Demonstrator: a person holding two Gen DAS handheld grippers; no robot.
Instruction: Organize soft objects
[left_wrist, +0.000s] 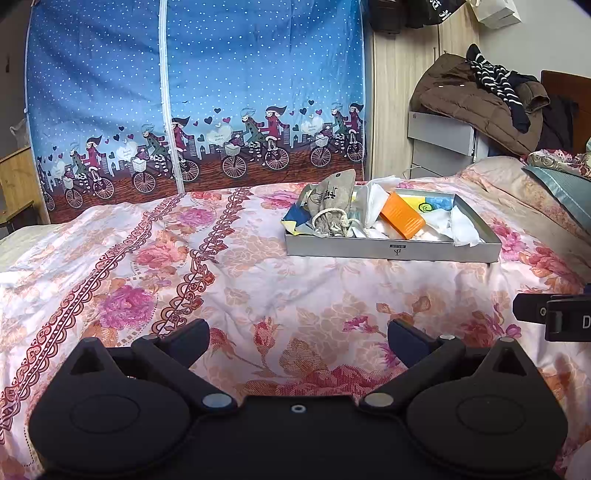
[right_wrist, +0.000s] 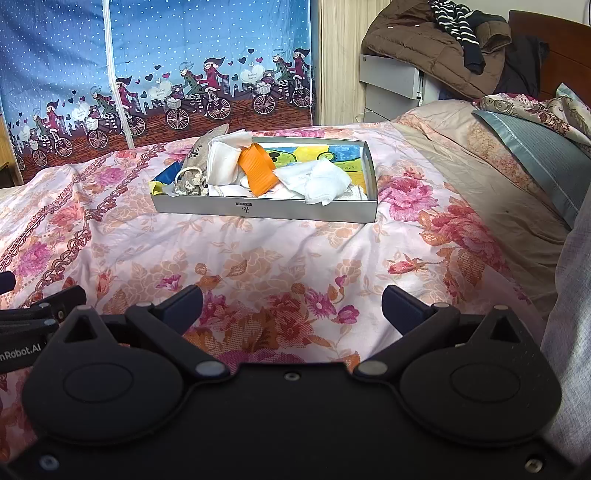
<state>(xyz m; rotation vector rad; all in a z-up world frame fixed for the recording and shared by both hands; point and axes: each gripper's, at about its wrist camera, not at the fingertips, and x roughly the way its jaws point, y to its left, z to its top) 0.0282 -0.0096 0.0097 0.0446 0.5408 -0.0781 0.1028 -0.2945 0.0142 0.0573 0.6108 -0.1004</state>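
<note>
A shallow grey box (left_wrist: 391, 252) (right_wrist: 266, 212) sits on the floral bedspread. It holds a beige drawstring pouch (left_wrist: 330, 208) (right_wrist: 190, 181), an orange pack (left_wrist: 402, 216) (right_wrist: 256, 168), and white cloths (left_wrist: 373, 206) (right_wrist: 321, 181) over a colourful sheet. My left gripper (left_wrist: 298, 338) is open and empty, low over the bed, well short of the box. My right gripper (right_wrist: 291, 304) is open and empty, also short of the box. The right gripper's side shows at the right edge of the left wrist view (left_wrist: 554, 314).
A blue fabric wardrobe with cyclist print (left_wrist: 192, 92) (right_wrist: 147, 74) stands behind the bed. A brown jacket and striped garment (left_wrist: 480, 92) (right_wrist: 436, 40) lie on a grey cabinet. Pillows (right_wrist: 535, 147) lie at the right. A wooden table (left_wrist: 16, 177) is at far left.
</note>
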